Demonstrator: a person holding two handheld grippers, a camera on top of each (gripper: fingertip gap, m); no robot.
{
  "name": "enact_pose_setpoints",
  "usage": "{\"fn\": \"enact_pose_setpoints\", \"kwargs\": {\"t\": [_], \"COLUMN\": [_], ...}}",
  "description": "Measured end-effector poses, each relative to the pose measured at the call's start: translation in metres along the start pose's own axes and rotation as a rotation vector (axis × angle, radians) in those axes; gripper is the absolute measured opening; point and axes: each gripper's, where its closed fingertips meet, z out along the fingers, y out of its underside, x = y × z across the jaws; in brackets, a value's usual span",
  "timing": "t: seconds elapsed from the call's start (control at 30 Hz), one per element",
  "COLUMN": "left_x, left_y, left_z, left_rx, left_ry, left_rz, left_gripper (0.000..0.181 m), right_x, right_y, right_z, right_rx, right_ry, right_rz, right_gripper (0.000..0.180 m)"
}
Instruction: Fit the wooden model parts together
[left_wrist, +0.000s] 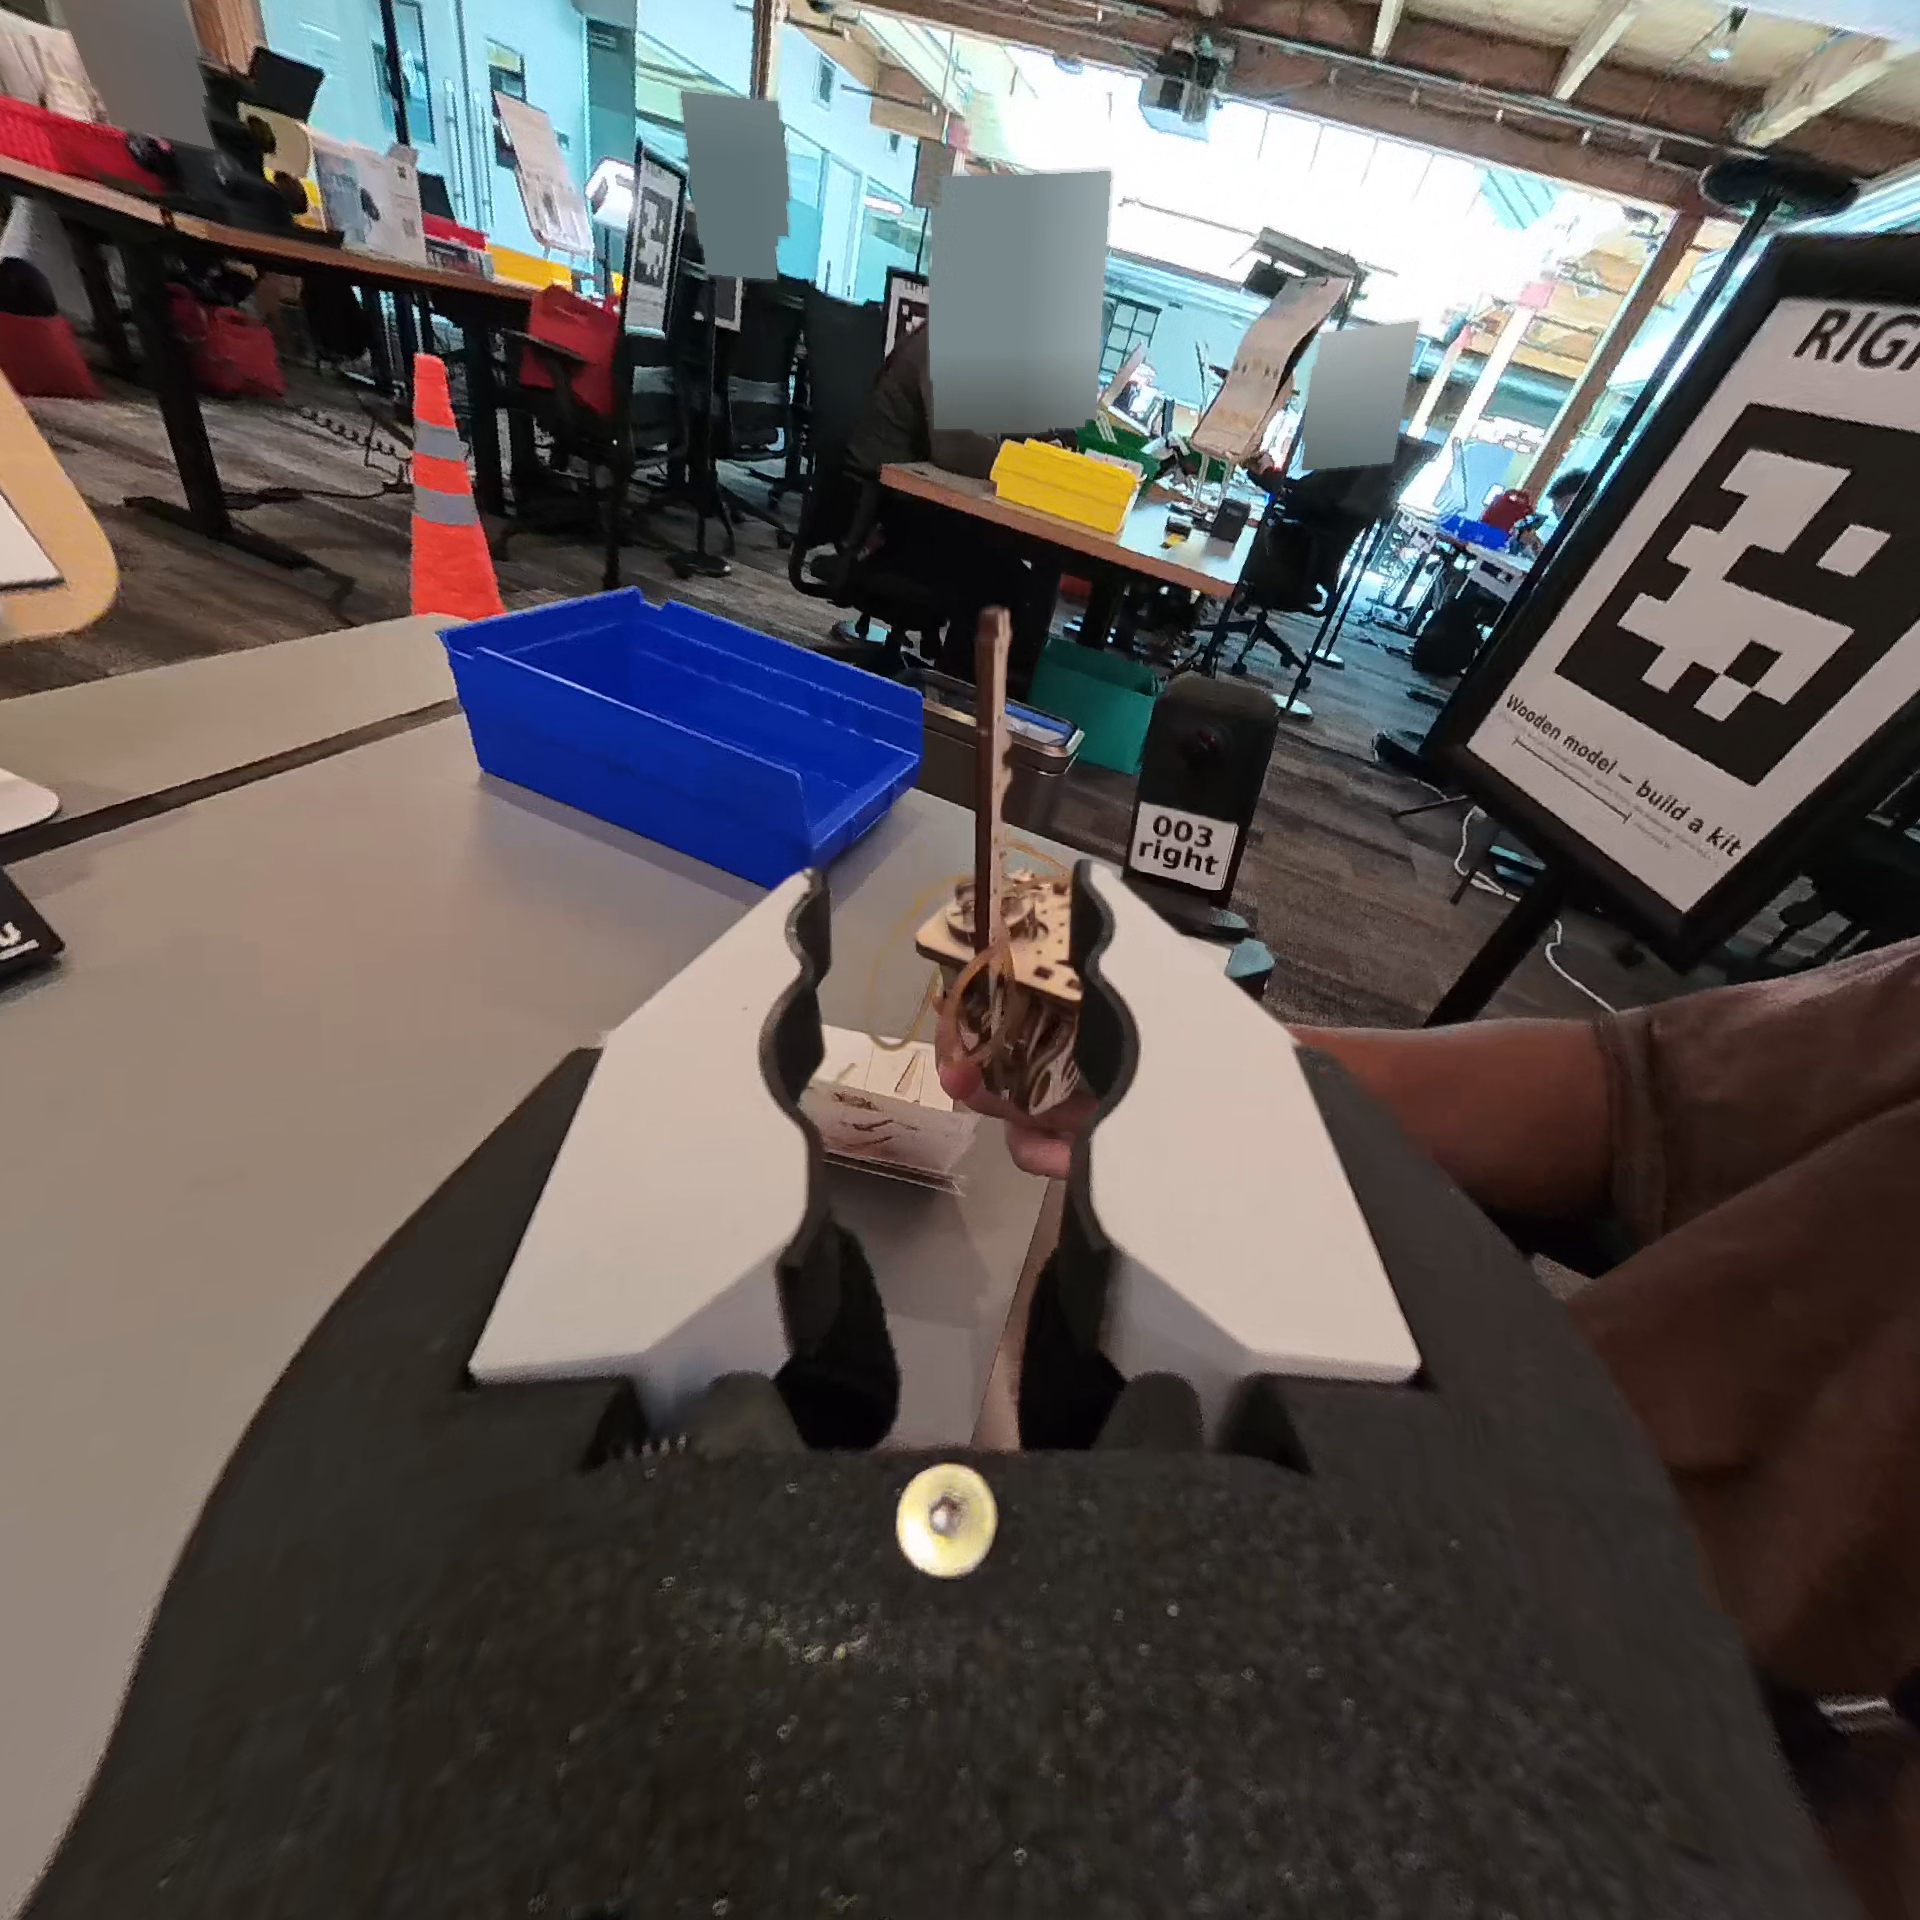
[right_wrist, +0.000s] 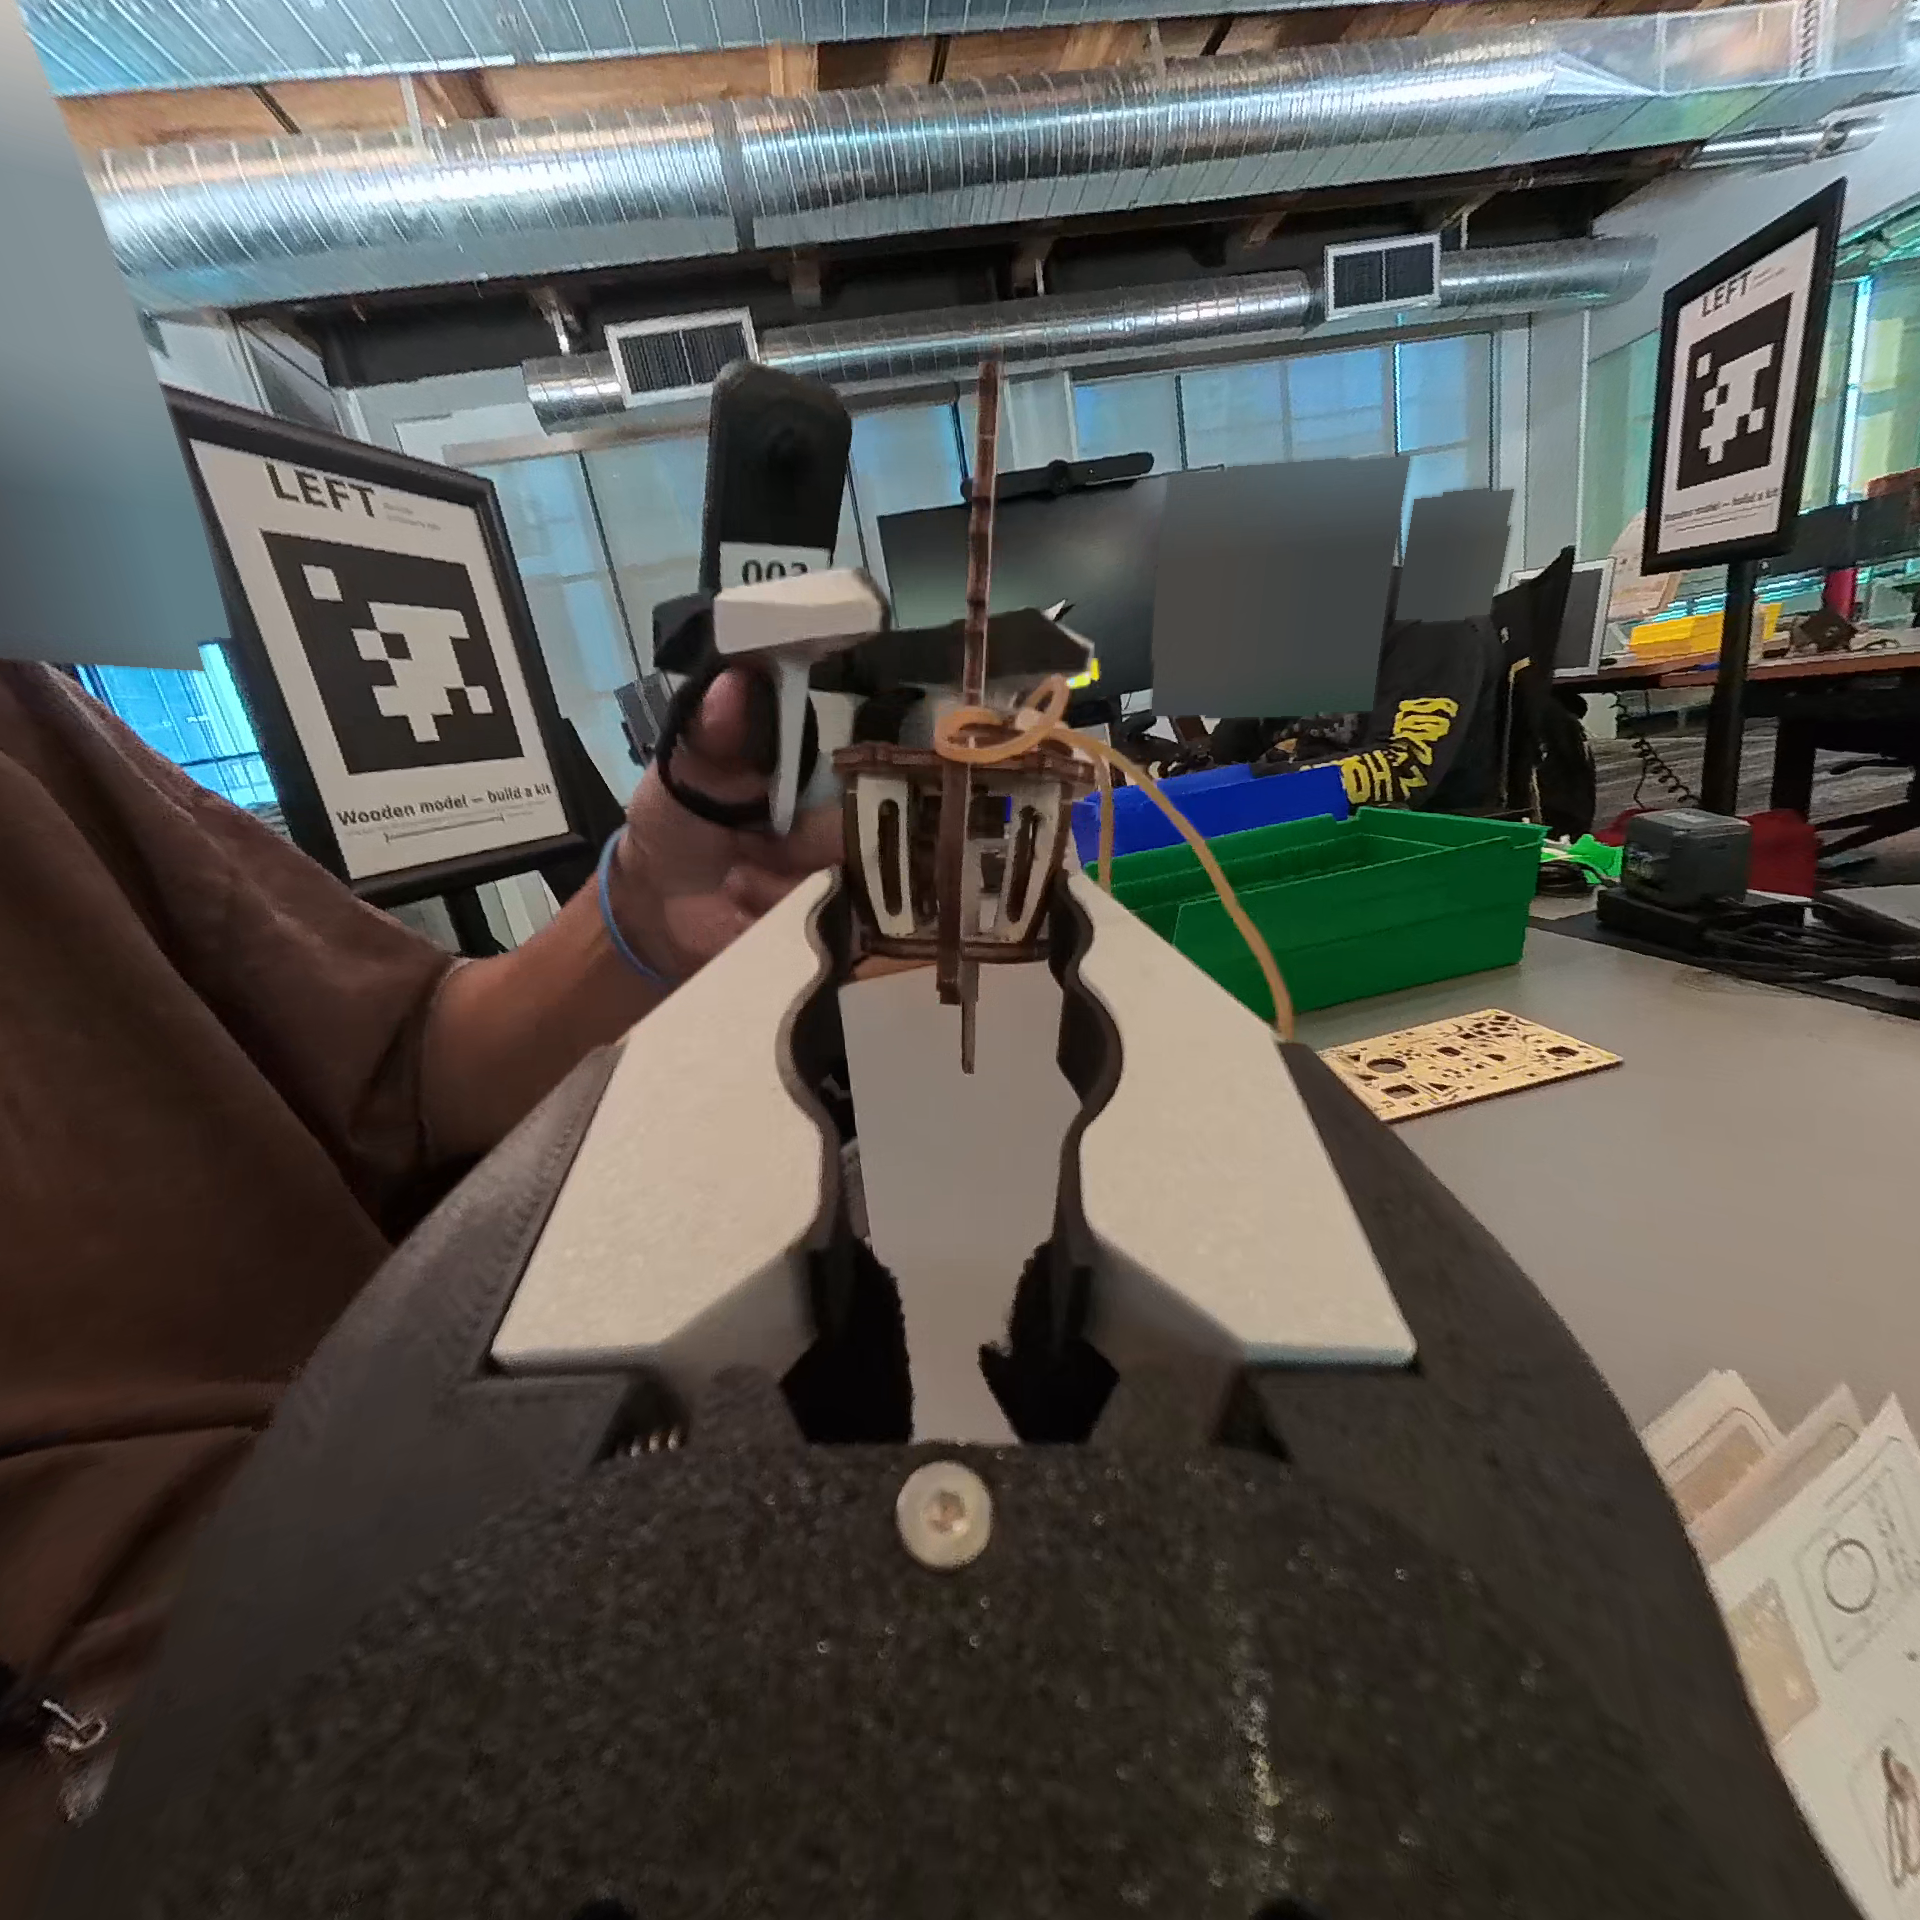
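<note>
The wooden model (left_wrist: 1013, 997) is a small cage-like body with a tall thin mast (left_wrist: 992, 727) and a loose rubber band (left_wrist: 914, 977) looped on it. In the right wrist view my right gripper (right_wrist: 951, 904) has a fingertip on each side of the model (right_wrist: 956, 842), shut on it and holding it upright above the table. My left gripper (left_wrist: 951, 894) is open and empty; the model sits just past its right fingertip. A hand's fingertip (left_wrist: 1029, 1132) shows under the model. The left gripper (right_wrist: 831, 623) faces me behind the model in the right wrist view.
A blue bin (left_wrist: 675, 717) stands on the grey table (left_wrist: 260, 987) beyond the left gripper. A green bin (right_wrist: 1351, 894) and a punched-out wooden sheet (right_wrist: 1465, 1060) lie to the right. Paper sheets (right_wrist: 1818, 1558) lie at the near right. Framed marker signs (left_wrist: 1714, 582) stand around the table. About 5 cm separates my left fingertips from my right.
</note>
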Motion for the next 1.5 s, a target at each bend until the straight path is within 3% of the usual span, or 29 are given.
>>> {"fn": "enact_pose_setpoints", "kwargs": {"t": [0.37, 0.67, 0.87, 1.5], "left_x": [0.007, 0.014, 0.015, 0.035], "left_y": [0.029, 0.037, 0.037, 0.034], "left_z": [0.006, 0.007, 0.006, 0.0], "left_rx": [-0.206, -0.247, -0.256, -0.164], "left_ry": [-0.045, -0.007, -0.001, 0.249], "left_rz": [0.119, 0.143, 0.158, 0.13], "left_gripper": [0.038, 0.026, 0.016, 0.016], "right_x": [-0.009, -0.016, -0.016, -0.035], "right_y": [0.011, 0.019, 0.019, 0.015], "right_z": [0.005, 0.01, 0.01, 0.007], "right_rx": [-0.055, -0.089, -0.091, -0.118], "right_ry": [-0.045, -0.07, -0.07, -0.212], "right_rz": [-0.02, -0.035, -0.028, 0.152], "right_gripper": [0.036, 0.037, 0.036, 0.036]}}
